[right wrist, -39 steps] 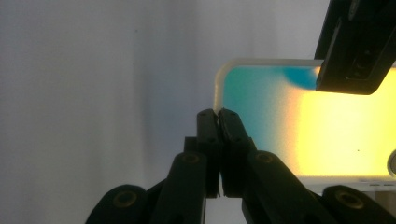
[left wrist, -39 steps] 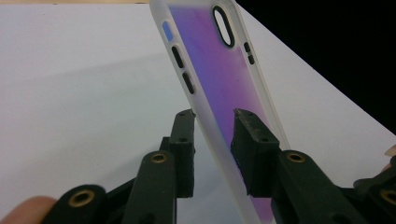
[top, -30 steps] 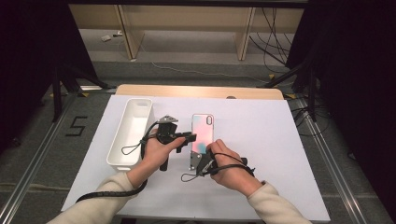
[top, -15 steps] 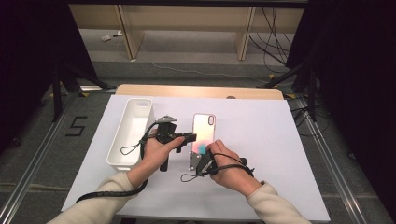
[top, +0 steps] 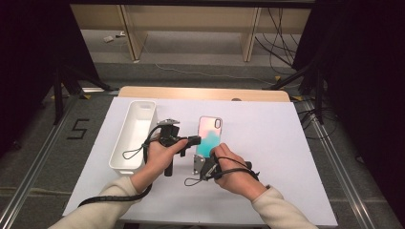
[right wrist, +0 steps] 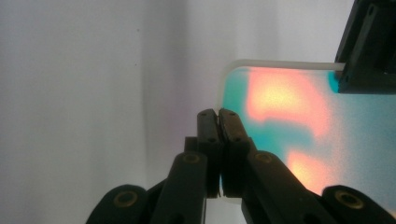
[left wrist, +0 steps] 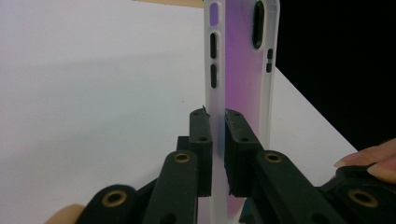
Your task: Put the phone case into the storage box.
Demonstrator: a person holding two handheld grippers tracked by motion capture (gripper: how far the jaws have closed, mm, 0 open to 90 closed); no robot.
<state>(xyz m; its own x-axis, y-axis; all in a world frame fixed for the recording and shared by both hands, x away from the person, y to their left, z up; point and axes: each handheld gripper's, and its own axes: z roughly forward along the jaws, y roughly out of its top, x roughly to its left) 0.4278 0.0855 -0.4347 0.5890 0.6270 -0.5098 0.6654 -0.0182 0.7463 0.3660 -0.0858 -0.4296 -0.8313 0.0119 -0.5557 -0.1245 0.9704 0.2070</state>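
A translucent phone case (top: 210,135) with a teal and pink sheen lies lengthwise on the white table cover, its camera cutout at the far end. My left gripper (top: 197,140) comes in from the left and its jaws have just been closing onto the case's long left edge. In the left gripper view the pads of the left gripper (left wrist: 217,123) pinch that frosted rim of the case (left wrist: 239,56). My right gripper (top: 207,157) is shut on the near short end. In the right gripper view the right gripper (right wrist: 218,116) clamps the case (right wrist: 289,121) by its rim.
A long white tray (top: 116,159) stands left of my left hand, lengthwise. The white table cover (top: 272,138) stretches out to the right of the case. A wooden strip (top: 200,93) runs along the far edge. My left gripper (right wrist: 369,46) shows at the upper right of the right gripper view.
Both hands have stayed where they were. The left gripper's jaws have drawn together on the case's edge.
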